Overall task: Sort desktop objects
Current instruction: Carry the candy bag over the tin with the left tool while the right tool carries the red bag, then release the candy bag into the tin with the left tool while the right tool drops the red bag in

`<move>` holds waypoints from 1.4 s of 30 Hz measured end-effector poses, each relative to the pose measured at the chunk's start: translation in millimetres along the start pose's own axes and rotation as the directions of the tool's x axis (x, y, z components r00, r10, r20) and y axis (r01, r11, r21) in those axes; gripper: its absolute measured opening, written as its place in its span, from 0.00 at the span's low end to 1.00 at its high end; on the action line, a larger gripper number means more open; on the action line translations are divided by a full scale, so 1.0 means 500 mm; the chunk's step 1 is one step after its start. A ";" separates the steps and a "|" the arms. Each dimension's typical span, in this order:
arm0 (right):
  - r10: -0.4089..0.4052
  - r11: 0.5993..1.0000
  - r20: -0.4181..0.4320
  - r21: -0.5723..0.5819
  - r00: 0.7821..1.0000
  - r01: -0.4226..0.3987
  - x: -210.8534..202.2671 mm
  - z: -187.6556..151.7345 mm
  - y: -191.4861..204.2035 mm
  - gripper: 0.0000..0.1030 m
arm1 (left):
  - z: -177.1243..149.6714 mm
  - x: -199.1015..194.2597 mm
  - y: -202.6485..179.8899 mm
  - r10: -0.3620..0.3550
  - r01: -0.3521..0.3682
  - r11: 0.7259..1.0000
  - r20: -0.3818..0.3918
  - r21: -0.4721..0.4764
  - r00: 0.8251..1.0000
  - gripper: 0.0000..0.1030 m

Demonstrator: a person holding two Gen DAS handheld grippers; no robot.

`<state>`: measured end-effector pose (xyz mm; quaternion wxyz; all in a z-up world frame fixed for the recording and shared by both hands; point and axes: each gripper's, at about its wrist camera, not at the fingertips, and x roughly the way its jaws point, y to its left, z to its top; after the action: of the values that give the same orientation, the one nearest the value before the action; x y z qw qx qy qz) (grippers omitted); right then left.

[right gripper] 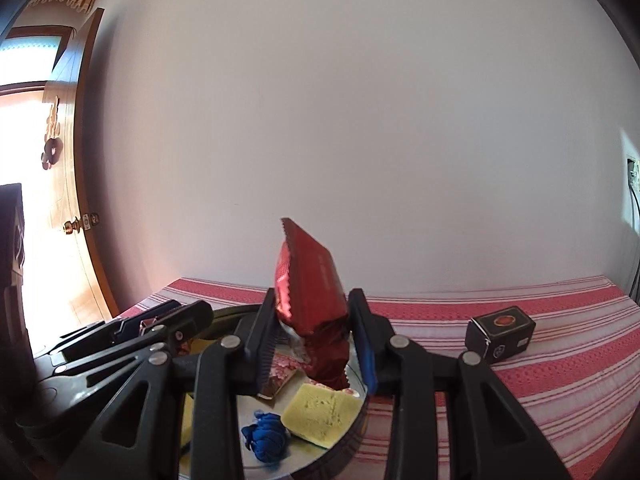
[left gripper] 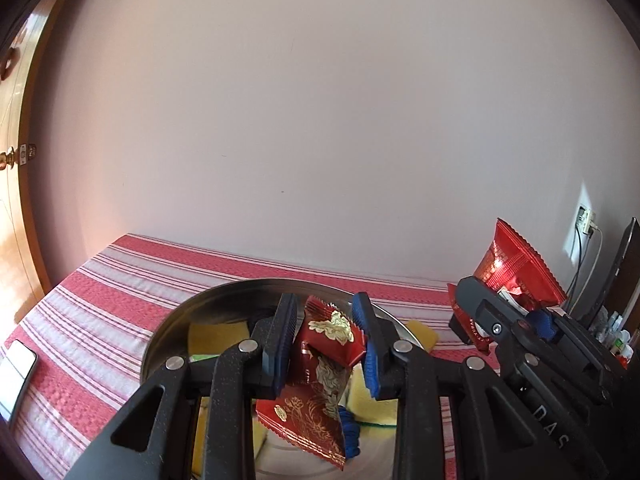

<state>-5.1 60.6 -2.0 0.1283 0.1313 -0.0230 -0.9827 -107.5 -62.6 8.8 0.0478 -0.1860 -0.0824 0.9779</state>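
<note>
My left gripper (left gripper: 326,340) is shut on a red snack packet with gold flowers (left gripper: 320,376), held over a round metal tray (left gripper: 208,304). My right gripper (right gripper: 316,340) is shut on a shiny red snack packet (right gripper: 310,300), held upright over the same tray (right gripper: 352,432); this gripper and its packet (left gripper: 516,268) also show at the right of the left wrist view. In the tray lie yellow sponges (right gripper: 320,414), a blue crumpled thing (right gripper: 266,438) and a red packet (right gripper: 280,376).
A red-and-white striped cloth (left gripper: 100,304) covers the table. A phone (left gripper: 16,372) lies at the left edge. A small black box (right gripper: 500,338) stands to the right of the tray. Small bottles (left gripper: 616,332), a monitor and cables are at the far right. A wall is behind.
</note>
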 end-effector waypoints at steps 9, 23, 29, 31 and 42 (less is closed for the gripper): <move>0.011 1.000 -0.022 0.021 1.000 -0.011 0.086 0.017 0.024 0.34 | 0.004 0.045 0.058 0.136 -0.136 0.991 -0.041 -0.013 0.990 0.31; -0.009 0.999 -0.106 0.034 0.994 0.013 0.176 -0.009 0.007 0.34 | -0.020 0.123 0.066 0.291 -0.280 0.956 -0.154 0.089 0.944 0.31; 0.012 1.000 -0.111 0.030 0.994 -0.008 0.188 -0.019 0.015 0.43 | -0.022 0.127 0.073 0.326 -0.316 0.945 -0.154 0.082 0.933 0.36; 0.012 0.999 -0.094 0.033 0.996 -0.009 0.185 -0.018 0.012 0.71 | -0.021 0.121 0.071 0.321 -0.315 0.947 -0.156 0.062 0.934 0.58; -0.051 0.997 0.064 0.069 0.997 0.047 0.126 -0.020 0.010 0.96 | -0.018 0.073 0.044 0.358 -0.356 0.933 -0.024 0.061 0.934 0.94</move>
<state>-59.7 39.3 -27.2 0.0989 0.1035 -0.0569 -0.9881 -139.5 -78.3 -16.3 -0.1240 -0.2132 -0.0192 0.9689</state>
